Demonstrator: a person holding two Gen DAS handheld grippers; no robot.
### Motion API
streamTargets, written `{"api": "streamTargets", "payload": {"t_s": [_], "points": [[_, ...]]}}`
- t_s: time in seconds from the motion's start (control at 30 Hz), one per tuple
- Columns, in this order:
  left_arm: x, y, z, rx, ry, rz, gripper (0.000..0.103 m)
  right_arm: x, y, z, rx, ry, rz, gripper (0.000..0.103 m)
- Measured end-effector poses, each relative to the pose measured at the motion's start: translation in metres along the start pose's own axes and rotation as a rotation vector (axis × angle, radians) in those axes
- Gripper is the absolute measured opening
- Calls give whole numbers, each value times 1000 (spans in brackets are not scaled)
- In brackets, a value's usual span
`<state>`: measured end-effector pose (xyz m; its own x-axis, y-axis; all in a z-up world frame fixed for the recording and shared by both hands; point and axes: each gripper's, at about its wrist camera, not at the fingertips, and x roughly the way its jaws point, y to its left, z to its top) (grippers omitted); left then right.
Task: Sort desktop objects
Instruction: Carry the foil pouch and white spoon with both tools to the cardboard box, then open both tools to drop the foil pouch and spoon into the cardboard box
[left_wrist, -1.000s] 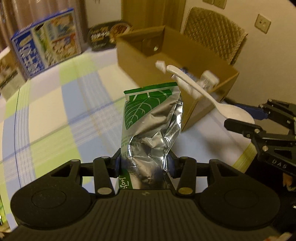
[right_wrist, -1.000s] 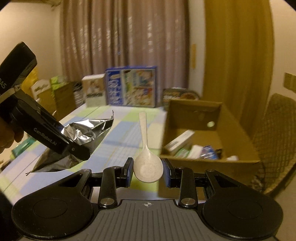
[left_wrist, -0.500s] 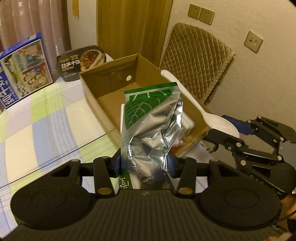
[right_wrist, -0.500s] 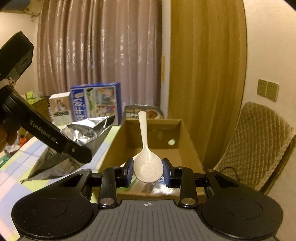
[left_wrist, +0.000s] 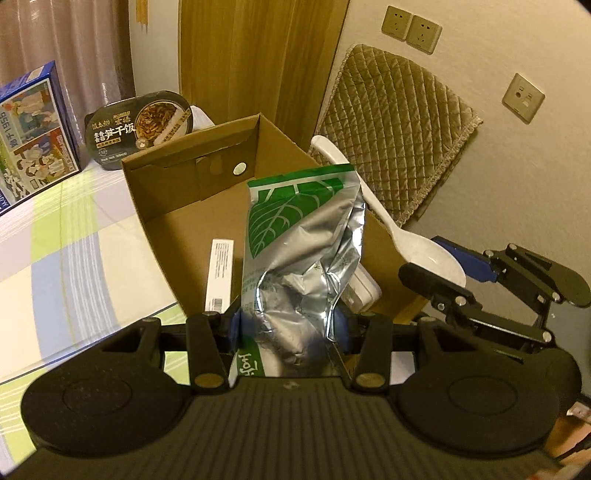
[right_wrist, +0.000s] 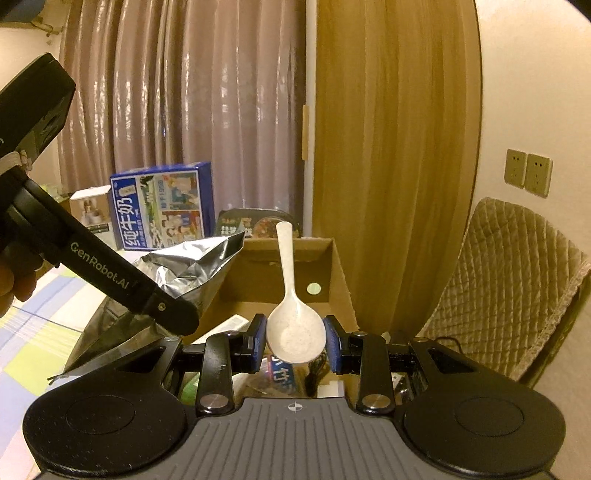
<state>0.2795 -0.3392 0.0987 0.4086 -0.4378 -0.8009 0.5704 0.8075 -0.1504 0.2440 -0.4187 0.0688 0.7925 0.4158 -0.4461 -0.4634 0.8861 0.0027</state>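
Left wrist view: left gripper (left_wrist: 286, 326) clamped on crinkled foil pouch (left_wrist: 295, 240), green leaf print, held over open cardboard box (left_wrist: 166, 221); white carton inside at 9 o'clock. Right gripper (left_wrist: 443, 273) at 3 o'clock pinches white spoon (left_wrist: 388, 221) by its bowl. Only right wrist view shows "GenRobot.AI" on left gripper's arm (right_wrist: 99, 275), spoon's speckled bowl (right_wrist: 295, 328), handle to 12, and a person's fingers at 9.
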Motion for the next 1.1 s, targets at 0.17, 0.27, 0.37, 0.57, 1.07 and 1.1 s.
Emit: {"api": "streamTargets", "payload": {"t_s": [0.17, 0.27, 0.37, 0.57, 1.07, 1.1], "points": [[15, 4, 7, -45, -4, -2, 42, 13, -5, 1, -7, 16, -10, 30], [21, 8, 11, -68, -6, -5, 42, 23, -9, 4, -6, 25, -20, 30], [28, 14, 15, -89, -7, -7, 42, 33, -13, 5, 2, 33, -24, 30], [40, 23, 21, -122, -6, -3, 42, 51, -16, 2, 8, 51, -15, 30], [44, 29, 28, -116, -49, 27, 45, 72, -19, -2, 21, 78, -9, 30], [43, 29, 28, -112, -51, 29, 45, 72, -19, -2, 21, 79, -8, 30]]}}
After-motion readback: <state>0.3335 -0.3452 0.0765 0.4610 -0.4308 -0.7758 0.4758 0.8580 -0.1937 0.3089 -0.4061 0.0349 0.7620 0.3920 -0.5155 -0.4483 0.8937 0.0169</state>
